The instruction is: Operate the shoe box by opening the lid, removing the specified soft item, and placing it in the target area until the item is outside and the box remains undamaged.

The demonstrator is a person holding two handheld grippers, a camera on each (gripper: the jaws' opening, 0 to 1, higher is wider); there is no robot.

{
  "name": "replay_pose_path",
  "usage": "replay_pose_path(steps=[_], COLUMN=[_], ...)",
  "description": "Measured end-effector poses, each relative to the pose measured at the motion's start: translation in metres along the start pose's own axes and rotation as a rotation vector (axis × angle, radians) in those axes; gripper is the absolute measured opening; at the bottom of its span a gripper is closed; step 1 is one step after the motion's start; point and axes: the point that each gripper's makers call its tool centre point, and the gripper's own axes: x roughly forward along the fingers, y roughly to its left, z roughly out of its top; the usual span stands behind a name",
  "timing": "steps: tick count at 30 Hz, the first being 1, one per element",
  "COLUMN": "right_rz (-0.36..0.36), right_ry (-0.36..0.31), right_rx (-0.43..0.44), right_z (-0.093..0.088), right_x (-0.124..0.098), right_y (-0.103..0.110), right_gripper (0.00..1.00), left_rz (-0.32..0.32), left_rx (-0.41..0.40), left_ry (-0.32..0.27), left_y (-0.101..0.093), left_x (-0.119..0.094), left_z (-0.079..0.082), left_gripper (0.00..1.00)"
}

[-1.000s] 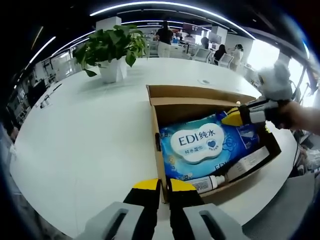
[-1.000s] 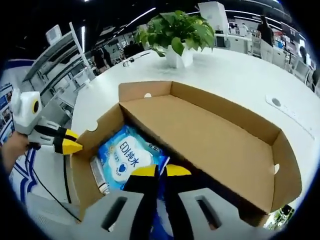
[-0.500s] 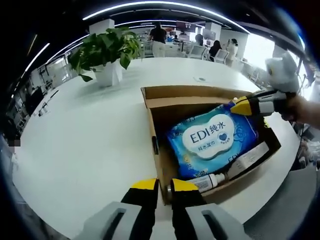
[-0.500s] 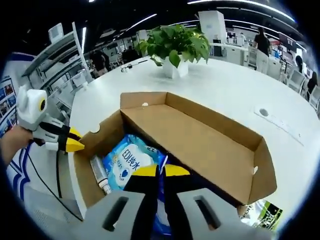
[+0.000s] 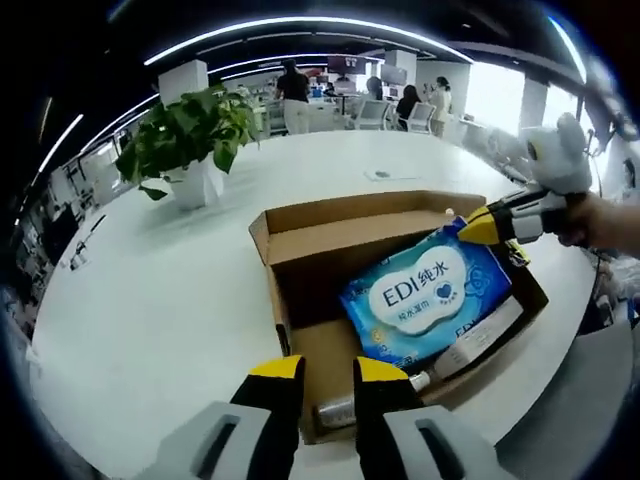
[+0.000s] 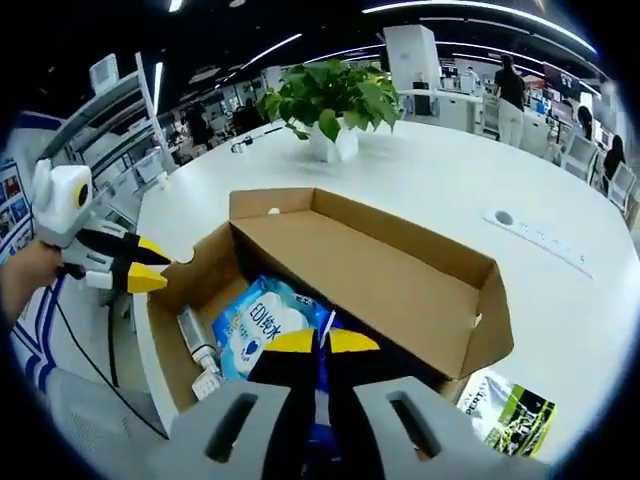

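With the lid open, the right tool is clamped on one edge of the wet-wipes pack, which lies tilted in the shoe box near the table's edge. Left tool hovers nearly closed, empty. Pack judged soft, slippery; grip the film seam.

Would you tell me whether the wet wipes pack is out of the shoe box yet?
Not yet. The wet wipes pack is tilted up, one edge pinched by the right gripper, its lower part inside the shoe box.

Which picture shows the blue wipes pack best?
The left gripper view: the blue wipes pack tilts up with its whole label showing. In the right gripper view the pack is partly hidden behind the right tool that grips it.
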Motion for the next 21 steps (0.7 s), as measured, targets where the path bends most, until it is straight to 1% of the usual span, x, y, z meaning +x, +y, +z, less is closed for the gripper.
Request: replay_pose_path(steps=[3,4,5,6,8,9,14,15,17,18,21], right_rz=[-0.010,-0.014,-0.016,-0.019,-0.029,-0.033,-0.047,-0.049,-0.054,-0.055,-0.060], right_ry=[-0.003,-0.004,-0.004,-0.004,-0.004,-0.004,-0.006,-0.006,-0.006,-0.005,-0.005], right_rx=[0.008,0.012,0.015,0.017,0.023,0.031,0.039,0.040,0.040,0.039,0.038], right_z=[-0.001,-0.002,-0.003,-0.003,-0.006,-0.007,-0.010,-0.011,-0.011,-0.011,-0.012], right_x=[-0.006,-0.008,-0.010,-0.011,-0.014,-0.016,-0.023,-0.024,-0.025,-0.025,-0.027], right_y=[-0.005,-0.008,-0.009,-0.011,-0.016,-0.019,-0.025,-0.026,-0.028,-0.029,-0.031], right_gripper=[0.00,0.00,0.00,0.00,0.00,0.00,0.00,0.00,0.00,0.00,0.00], left_rz=[-0.035,-0.061,-0.086,-0.099,-0.140,-0.164,-0.225,-0.256,-0.295,-0.324,-0.351], left_rx=[0.003,-0.002,-0.007,-0.007,-0.014,-0.023,-0.018,-0.019,-0.025,-0.040,-0.055], left_ry=[0.013,0.016,0.033,0.037,0.035,0.045,0.092,0.112,0.125,0.142,0.162], left_y=[-0.007,-0.012,-0.017,-0.020,-0.028,-0.033,-0.048,-0.055,-0.064,-0.070,-0.077], left_x=[0.009,0.014,0.016,0.019,0.028,0.033,0.049,0.052,0.056,0.058,0.063], left_z=[0.001,0.002,0.001,0.001,0.003,0.002,-0.005,-0.008,-0.010,-0.012,-0.016], left_gripper=[0.19,0.19,0.19,0.19,0.19,0.19,0.20,0.20,0.19,0.19,0.16])
